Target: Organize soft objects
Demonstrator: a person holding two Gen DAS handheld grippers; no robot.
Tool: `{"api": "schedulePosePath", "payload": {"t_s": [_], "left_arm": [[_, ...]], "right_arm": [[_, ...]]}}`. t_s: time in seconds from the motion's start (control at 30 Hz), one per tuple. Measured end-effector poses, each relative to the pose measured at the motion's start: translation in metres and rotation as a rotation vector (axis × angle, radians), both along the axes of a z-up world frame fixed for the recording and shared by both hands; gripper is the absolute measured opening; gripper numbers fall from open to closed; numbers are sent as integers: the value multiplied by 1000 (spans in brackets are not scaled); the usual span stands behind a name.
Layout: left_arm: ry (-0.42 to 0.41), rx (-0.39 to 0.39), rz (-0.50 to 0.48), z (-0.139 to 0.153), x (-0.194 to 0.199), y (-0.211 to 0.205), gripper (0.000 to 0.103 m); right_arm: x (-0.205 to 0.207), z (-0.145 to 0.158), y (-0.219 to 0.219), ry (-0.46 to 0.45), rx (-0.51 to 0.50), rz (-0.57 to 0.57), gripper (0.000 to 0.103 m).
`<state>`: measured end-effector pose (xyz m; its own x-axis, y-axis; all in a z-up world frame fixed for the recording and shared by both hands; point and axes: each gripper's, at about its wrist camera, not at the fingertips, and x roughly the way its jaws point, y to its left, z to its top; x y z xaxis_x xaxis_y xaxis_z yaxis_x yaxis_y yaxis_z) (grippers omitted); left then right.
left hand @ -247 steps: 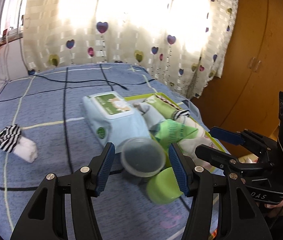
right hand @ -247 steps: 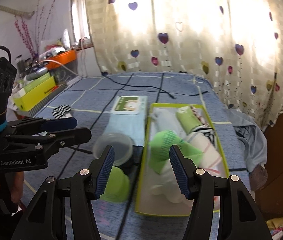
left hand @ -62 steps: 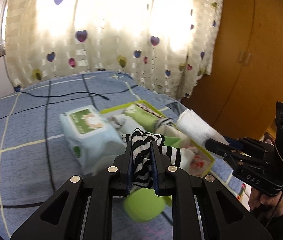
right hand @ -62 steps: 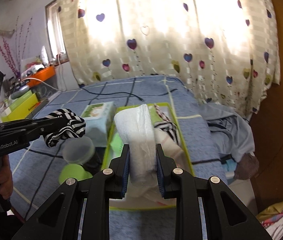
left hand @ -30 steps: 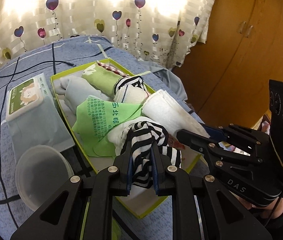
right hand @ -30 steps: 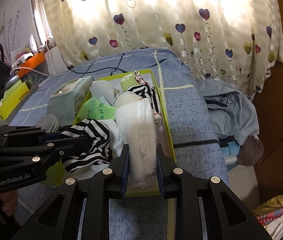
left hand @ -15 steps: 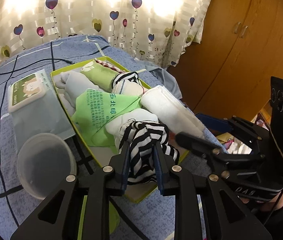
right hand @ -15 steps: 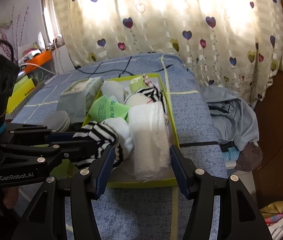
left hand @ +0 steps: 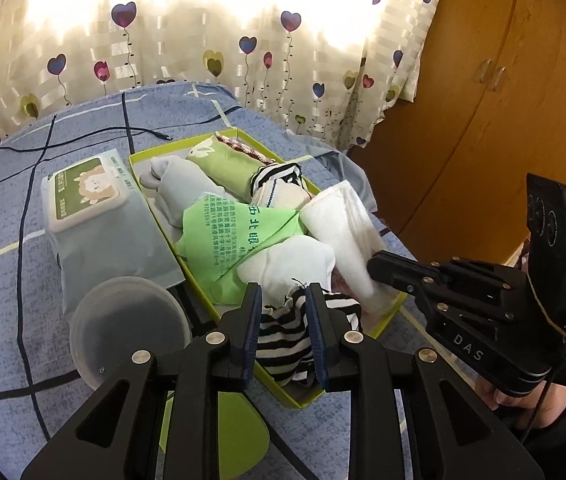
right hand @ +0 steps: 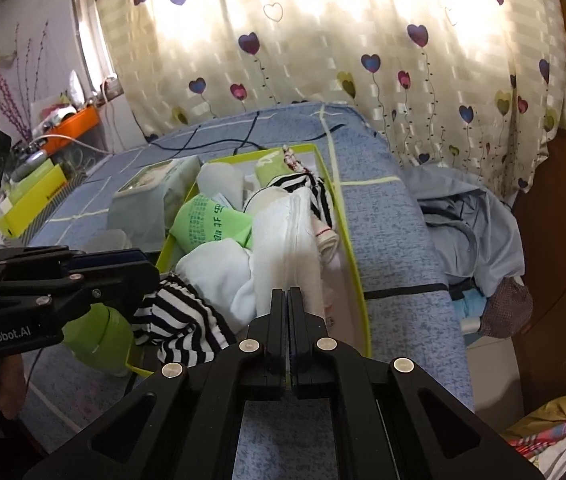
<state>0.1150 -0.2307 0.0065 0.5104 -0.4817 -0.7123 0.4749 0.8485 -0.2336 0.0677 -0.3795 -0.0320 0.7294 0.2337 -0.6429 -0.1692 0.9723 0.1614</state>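
A yellow-green tray on the blue bedspread holds several rolled socks and cloths. A black-and-white striped sock lies at the tray's near end, with its white toe further in. My left gripper stands slightly open around the striped part, loose on it. A white rolled towel lies along the tray's right side. My right gripper is shut and empty, just in front of the towel's near end.
A wet-wipes pack lies left of the tray. A clear plastic lid and a green cup sit near the tray's front left corner. A black cable crosses the bed. A wooden wardrobe stands at the right.
Both grippers carried their items into the tray. The right gripper opened, left the towel in the tray, then shut empty. The left gripper's jaws have parted from the striped sock.
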Motion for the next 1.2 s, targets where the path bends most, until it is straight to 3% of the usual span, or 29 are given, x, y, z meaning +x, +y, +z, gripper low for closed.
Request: {"api": "schedulePosePath", "payload": {"t_s": [0.17, 0.27, 0.33, 0.4, 0.7, 1.2], "left_arm": [[-20, -5, 4, 6, -4, 4, 24], [-46, -6, 13, 13, -9, 10, 24], [-61, -9, 19, 17, -13, 15, 24], [-74, -6, 25, 21, -16, 19, 24], [-149, 31, 95, 32, -38, 45, 24], [-149, 62, 184, 26, -64, 85, 24]], "right_arm": [[-2, 4, 1, 2, -3, -3, 3], [-9, 9, 3, -8, -8, -17, 19], [-15, 14, 6, -24, -13, -20, 41], [-22, 21, 11, -42, -19, -19, 48], [-42, 39, 37, -66, -61, -9, 56], [-60, 42, 81, -47, -102, 2, 60]]}}
